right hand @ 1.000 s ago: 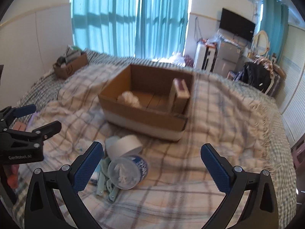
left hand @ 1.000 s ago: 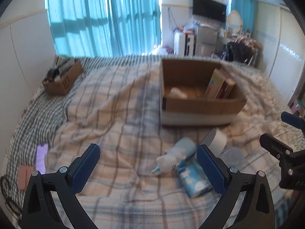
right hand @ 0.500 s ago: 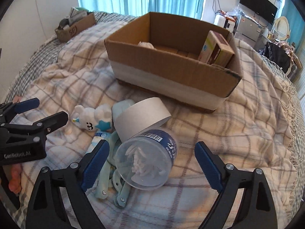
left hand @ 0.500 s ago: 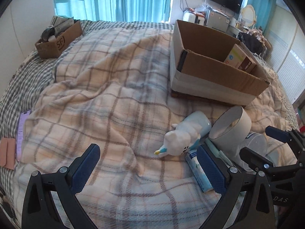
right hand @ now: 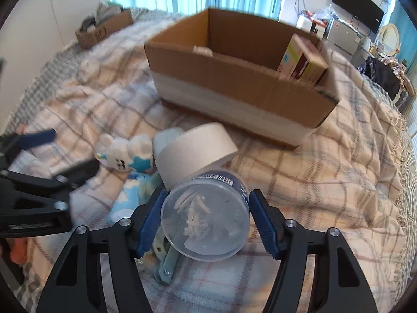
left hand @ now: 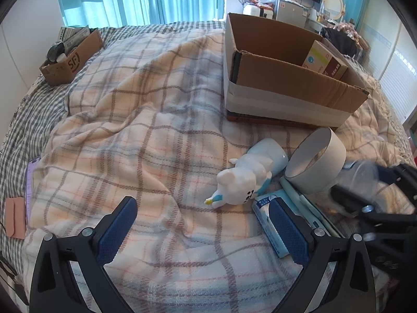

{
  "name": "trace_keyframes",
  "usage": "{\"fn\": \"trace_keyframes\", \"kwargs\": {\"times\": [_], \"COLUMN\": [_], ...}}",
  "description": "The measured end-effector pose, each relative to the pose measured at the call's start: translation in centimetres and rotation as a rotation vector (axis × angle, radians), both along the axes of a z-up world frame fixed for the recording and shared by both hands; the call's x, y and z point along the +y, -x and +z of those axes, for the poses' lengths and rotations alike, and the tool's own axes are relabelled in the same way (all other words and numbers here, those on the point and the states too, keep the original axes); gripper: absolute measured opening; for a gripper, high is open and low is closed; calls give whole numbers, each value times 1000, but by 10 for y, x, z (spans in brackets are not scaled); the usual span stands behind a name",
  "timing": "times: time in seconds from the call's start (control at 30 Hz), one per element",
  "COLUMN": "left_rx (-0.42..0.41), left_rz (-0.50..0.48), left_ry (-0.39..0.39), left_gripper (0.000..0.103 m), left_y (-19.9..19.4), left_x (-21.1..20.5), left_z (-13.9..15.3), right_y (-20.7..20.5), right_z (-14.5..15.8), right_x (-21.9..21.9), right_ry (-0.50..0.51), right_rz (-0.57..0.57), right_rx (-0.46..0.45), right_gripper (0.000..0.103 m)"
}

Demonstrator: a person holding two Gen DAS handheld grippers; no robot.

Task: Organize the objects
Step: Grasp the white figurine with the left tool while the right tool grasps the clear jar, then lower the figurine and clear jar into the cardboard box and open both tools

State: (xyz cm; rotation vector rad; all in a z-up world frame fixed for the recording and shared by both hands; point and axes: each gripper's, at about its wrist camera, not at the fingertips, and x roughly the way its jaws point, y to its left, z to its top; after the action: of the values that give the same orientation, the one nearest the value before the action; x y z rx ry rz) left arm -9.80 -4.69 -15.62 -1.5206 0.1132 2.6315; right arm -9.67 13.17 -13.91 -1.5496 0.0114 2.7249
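Looking through the right wrist camera, I saw my right tool (right hand: 206, 220) with its blue pads on either side of a clear plastic jar (right hand: 206, 216), its blue label and barcode facing up; the left pad seemed to touch the jar's wall, but on the right pad I could not tell contact from a thin gap, so I could not tell whether it was truly pinching. The jar lay on its side on the plaid blanket (right hand: 325, 177) of the bed, toward the near edge, touching a wide roll of white tape (right hand: 195, 151) just behind it. A white plush toy (left hand: 242, 180) lay beside the roll, with a blue-and-white tube (left hand: 268, 221) and a pale teal clip (right hand: 166, 258) near it.

My left tool (left hand: 203, 229) was spread wide above bare blanket, holding nothing, its right finger just over the tube. The big cardboard box (left hand: 286, 83) stood further back toward the bed's far edge, with cartons (left hand: 325, 61) upright in its right end. A smaller cardboard box (left hand: 70, 60) sat at the far left corner.
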Motion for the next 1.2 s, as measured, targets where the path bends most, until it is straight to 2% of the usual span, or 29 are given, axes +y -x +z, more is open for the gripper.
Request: {"fn": "trace_keyframes", "kwargs": {"times": [0.13, 0.23, 0.33, 0.4, 0.5, 0.57, 0.7, 0.8, 0.87, 0.9, 0.97, 1.07, 1.2], "left_rx": [-19, -25, -41, -71, -109, -127, -167, -204, -215, -225, -224, -206, -147], "left_rz": [-21, -40, -50, -49, -45, -48, -53, -38, -37, -45, -59, -77, -99], "left_ry": [-10, -38, -50, -73, -90, -86, -84, -136, -139, -136, -131, -112, -147], "left_gripper": [103, 103, 103, 102, 99, 95, 95, 85, 73, 71, 61, 60, 60], "left_y": [3, 8, 18, 27, 38, 44, 56, 65, 65, 64, 60, 51, 35], "left_x": [8, 15, 23, 26, 30, 33, 38, 36, 35, 36, 39, 42, 41], "left_z": [1, 1, -4, -11, -22, -29, -44, -53, -56, -58, -57, -52, -34], "right_y": [-13, -16, -17, -18, -19, -17, -15, -14, -13, -13, -13, -13, -16], "right_z": [32, 45, 51, 52, 47, 41, 35, 31, 29, 28, 28, 26, 28], "right_x": [12, 23, 31, 37, 50, 55, 59, 63, 64, 65, 65, 64, 63], "right_ry": [23, 33, -8, -10, 41, 68, 98, 121, 132, 135, 139, 145, 139], "right_rz": [-11, -16, -38, -53, -63, -63, -65, -71, -73, -74, -71, -64, -70], "right_rx": [98, 127, 146, 156, 152, 142, 133, 129, 125, 123, 121, 119, 128], "right_gripper": [63, 63, 63, 63, 63, 63, 63, 63, 63, 63, 63, 63, 63]}}
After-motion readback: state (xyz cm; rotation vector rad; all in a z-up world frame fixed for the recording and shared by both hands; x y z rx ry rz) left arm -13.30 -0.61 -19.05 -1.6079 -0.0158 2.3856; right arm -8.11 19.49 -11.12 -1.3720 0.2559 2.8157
